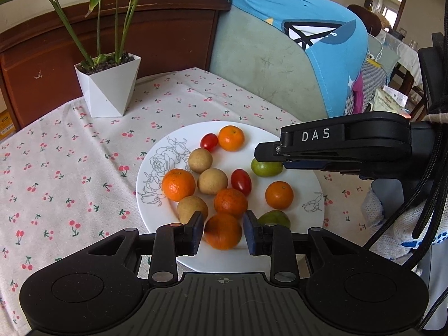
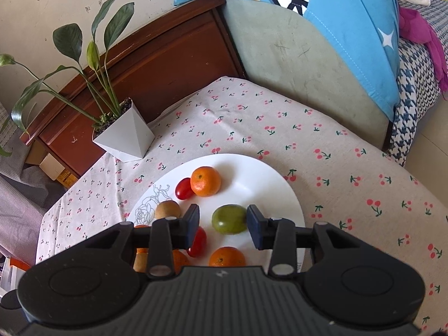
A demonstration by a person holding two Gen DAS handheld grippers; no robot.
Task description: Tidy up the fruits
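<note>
Left gripper — jaws parted around an orange at the plate's six o'clock, not gripping; right gripper — likewise unclenched about a green fruit at three o'clock.

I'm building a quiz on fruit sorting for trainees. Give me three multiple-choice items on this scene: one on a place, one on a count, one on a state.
1. Where does the potted plant stand?
A. On the plate
B. On the tablecloth, apart from the plate
C. On the floor

2. How many red cherry tomatoes lie on the plate?
A. Two
B. Four
C. None

3. How does the right gripper stand at the green fruit?
A. Clamped on it, lifted off the plate
B. Jaws either side of it, fruit resting on the plate
C. Far from it, over the plant

Answers: 1 B, the pot sits on the tablecloth beyond the plate's rim. 2 A, the left wrist view shows two. 3 B, a gap shows beside the left pad.
</note>
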